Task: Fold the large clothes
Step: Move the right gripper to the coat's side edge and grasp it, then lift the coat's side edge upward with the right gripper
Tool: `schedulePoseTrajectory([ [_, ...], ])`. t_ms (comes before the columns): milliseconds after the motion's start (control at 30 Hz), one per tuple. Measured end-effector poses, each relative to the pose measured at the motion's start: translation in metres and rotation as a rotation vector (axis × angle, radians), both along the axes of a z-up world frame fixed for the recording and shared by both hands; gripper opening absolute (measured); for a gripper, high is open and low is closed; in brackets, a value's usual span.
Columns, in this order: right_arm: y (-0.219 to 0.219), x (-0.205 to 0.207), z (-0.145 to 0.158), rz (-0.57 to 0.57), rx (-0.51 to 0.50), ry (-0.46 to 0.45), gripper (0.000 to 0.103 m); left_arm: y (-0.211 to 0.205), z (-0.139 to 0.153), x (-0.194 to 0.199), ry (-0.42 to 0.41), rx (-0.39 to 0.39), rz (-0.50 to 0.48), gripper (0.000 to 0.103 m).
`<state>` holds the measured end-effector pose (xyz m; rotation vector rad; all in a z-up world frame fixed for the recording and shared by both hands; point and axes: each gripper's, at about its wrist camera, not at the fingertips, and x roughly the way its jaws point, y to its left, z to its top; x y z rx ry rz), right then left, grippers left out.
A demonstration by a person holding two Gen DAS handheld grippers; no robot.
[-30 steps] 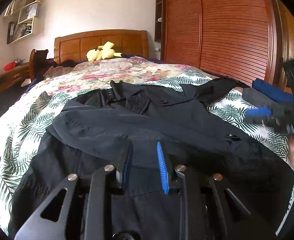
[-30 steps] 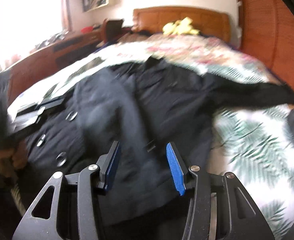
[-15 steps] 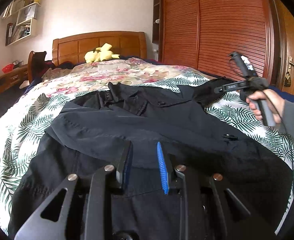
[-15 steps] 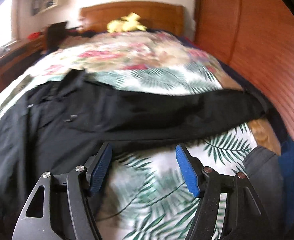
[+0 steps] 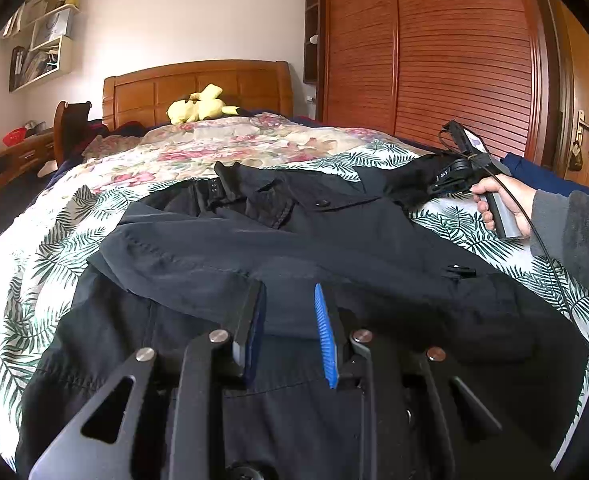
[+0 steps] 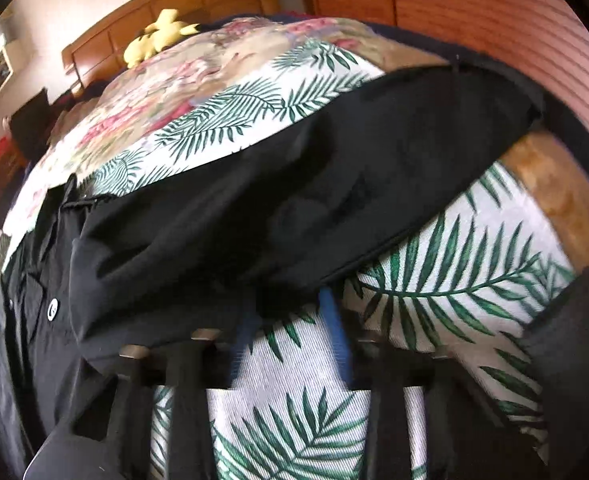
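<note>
A large black shirt (image 5: 294, 248) lies spread on the bed, one sleeve folded across its body. My left gripper (image 5: 288, 320) hovers open just above the folded sleeve near the hem, holding nothing. My right gripper (image 6: 290, 312) is low over the bed at the shirt's other sleeve (image 6: 334, 168), which stretches out toward the bed's right side. Its blue fingers (image 6: 336, 336) are apart, their tips at the sleeve's lower edge; the view is blurred. The right gripper also shows in the left wrist view (image 5: 460, 172), held by a hand at the sleeve.
The bed has a palm-leaf cover (image 6: 434, 320) and a floral quilt (image 5: 230, 144). A yellow plush toy (image 5: 198, 108) sits by the wooden headboard (image 5: 198, 84). A wooden slatted wardrobe (image 5: 454, 60) stands to the right. A dresser (image 5: 10, 152) stands to the left.
My right gripper has swung from the shirt's body out to the right sleeve and dropped low against it, its fingers narrowing. The left gripper has not moved.
</note>
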<state>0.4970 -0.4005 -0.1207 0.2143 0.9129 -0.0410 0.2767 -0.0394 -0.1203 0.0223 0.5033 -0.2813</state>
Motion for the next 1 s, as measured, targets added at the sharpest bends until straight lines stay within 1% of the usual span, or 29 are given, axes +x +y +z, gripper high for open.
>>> schedulePoseTrajectory([
  [33, 0.001, 0.000, 0.001, 0.002, -0.005, -0.003, 0.008, 0.000, 0.000, 0.000, 0.000, 0.001, 0.000, 0.023],
  [67, 0.005, -0.001, 0.004, 0.012, -0.034, -0.017, 0.003, 0.000, 0.000, 0.000, 0.002, 0.002, 0.000, 0.023],
  [100, 0.011, -0.004, 0.010, 0.013, -0.084, -0.046, 0.001, -0.001, 0.000, 0.000, 0.003, 0.002, -0.003, 0.023],
  [167, 0.025, -0.012, 0.029, 0.033, -0.154, -0.143, 0.000, -0.002, 0.000, 0.000, 0.004, 0.004, -0.005, 0.023],
  [233, 0.039, -0.021, 0.050, 0.073, -0.181, -0.213, 0.000, -0.001, -0.001, 0.001, 0.006, 0.005, -0.006, 0.023],
  [367, 0.083, -0.047, 0.092, 0.236, -0.206, -0.311, 0.000, -0.001, -0.001, 0.001, 0.007, 0.008, -0.005, 0.023],
  [433, 0.107, -0.062, 0.106, 0.323, -0.200, -0.340, 0.000, -0.002, -0.001, 0.001, 0.007, 0.010, -0.006, 0.023],
  [500, 0.130, -0.081, 0.114, 0.400, -0.175, -0.356, 0.000, -0.002, -0.001, 0.001, 0.008, 0.014, -0.006, 0.023],
  [567, 0.153, -0.104, 0.113, 0.484, -0.126, -0.348, 0.000, -0.003, -0.001, 0.002, 0.010, 0.015, -0.006, 0.023],
  [633, 0.174, -0.121, 0.104, 0.545, -0.124, -0.311, 0.000, -0.002, -0.001, 0.002, 0.011, 0.014, -0.006, 0.023],
  [700, 0.187, -0.132, 0.093, 0.578, -0.118, -0.268, 0.000, -0.002, -0.001, 0.002, 0.010, 0.012, -0.005, 0.023],
  [733, 0.190, -0.138, 0.089, 0.584, -0.119, -0.258, 0.000, -0.002, -0.001, 0.002, 0.009, 0.011, -0.006, 0.023],
  [767, 0.193, -0.143, 0.088, 0.584, -0.130, -0.266, 0.000, -0.002, -0.001, 0.002, 0.009, 0.011, -0.006, 0.023],
  [833, 0.195, -0.157, 0.091, 0.590, -0.149, -0.289, 0.000, -0.002, 0.000, 0.002, 0.012, 0.010, -0.006, 0.023],
  [867, 0.198, -0.164, 0.096, 0.583, -0.175, -0.306, 0.000, -0.001, 0.000, 0.002, 0.014, 0.007, -0.006, 0.023],
  [933, 0.199, -0.175, 0.104, 0.580, -0.187, -0.330, 0.000, 0.000, 0.000, 0.002, 0.017, 0.002, -0.006, 0.023],
  [967, 0.199, -0.177, 0.107, 0.576, -0.191, -0.335, 0.002, 0.000, 0.000, 0.003, 0.018, 0.001, -0.006, 0.023],
  [1000, 0.197, -0.180, 0.110, 0.560, -0.207, -0.342, 0.009, 0.000, 0.000, 0.003, 0.017, 0.000, -0.006, 0.023],
])
